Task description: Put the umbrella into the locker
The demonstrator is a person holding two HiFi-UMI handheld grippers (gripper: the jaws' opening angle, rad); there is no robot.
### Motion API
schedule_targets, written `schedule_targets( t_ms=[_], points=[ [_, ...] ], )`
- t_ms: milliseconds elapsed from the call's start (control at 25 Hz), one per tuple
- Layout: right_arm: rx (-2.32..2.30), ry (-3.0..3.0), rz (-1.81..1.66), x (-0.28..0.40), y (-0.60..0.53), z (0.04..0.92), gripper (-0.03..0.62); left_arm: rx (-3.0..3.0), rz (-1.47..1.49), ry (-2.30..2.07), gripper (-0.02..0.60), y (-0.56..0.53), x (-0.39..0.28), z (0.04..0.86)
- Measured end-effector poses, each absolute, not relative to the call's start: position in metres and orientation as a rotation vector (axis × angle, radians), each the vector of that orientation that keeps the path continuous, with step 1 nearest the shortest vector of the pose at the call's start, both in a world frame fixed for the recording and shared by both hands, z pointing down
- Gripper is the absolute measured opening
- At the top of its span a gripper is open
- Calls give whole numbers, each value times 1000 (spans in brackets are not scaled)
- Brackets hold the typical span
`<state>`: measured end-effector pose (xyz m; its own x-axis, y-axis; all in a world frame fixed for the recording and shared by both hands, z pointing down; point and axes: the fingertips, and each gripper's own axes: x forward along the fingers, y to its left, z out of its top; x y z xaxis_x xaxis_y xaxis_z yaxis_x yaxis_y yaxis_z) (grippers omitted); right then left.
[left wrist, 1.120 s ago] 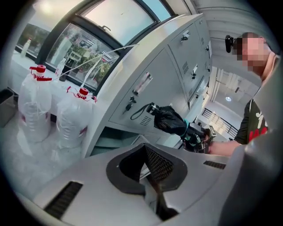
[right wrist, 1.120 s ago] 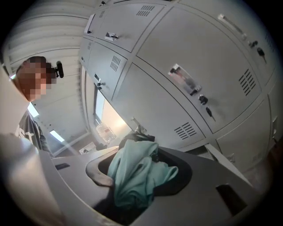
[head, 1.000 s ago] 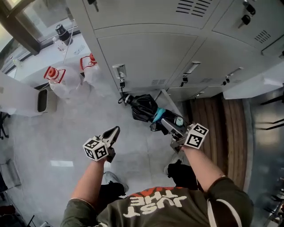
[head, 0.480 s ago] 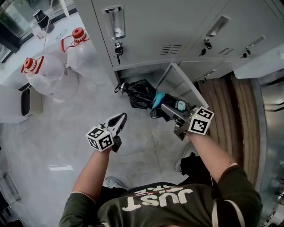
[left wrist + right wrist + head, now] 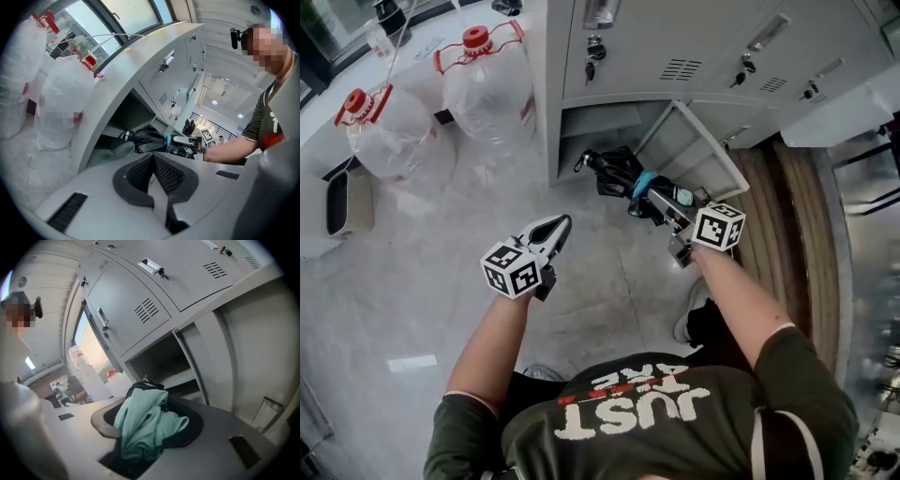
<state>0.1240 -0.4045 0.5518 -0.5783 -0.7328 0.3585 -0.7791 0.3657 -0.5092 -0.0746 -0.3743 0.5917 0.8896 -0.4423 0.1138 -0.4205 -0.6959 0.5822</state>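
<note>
A folded black umbrella [image 5: 617, 172] with a teal strap lies level, its handle end at the mouth of the open bottom locker compartment [image 5: 581, 127]. My right gripper [image 5: 654, 202] is shut on the umbrella's teal and black fabric [image 5: 143, 423]. The locker door [image 5: 698, 155] stands swung open to the right of the umbrella. My left gripper [image 5: 557, 226] hangs over the floor left of the umbrella, jaws shut with nothing between them. In the left gripper view the umbrella [image 5: 149, 137] shows beyond the left gripper [image 5: 153, 158].
Two large clear water bottles [image 5: 492, 80] with red caps stand left of the lockers. A small dark bin [image 5: 339, 202] sits at the far left. Closed locker doors [image 5: 787, 56] run to the right. A wood-look floor strip [image 5: 797, 216] lies right of the open door.
Both grippers have sunk toward the floor. The umbrella has come down with the right gripper, and its handle end now reaches the open bottom compartment.
</note>
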Motion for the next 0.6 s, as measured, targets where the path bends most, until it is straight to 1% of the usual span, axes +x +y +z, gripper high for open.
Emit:
schedule_targets(
  t_ms=[280,480,600],
  points=[
    [1597,-2567,971,100,-431,545,218,2443,-73,-634,8,-360,-104,576],
    [1740,-2521,964,109,-452,535,216,2420,-60,-670,8,-350,-124,574],
    [1721,-2498,846,118,-456,509,216,2436,-69,-673,8,-347,-132,561]
  ],
)
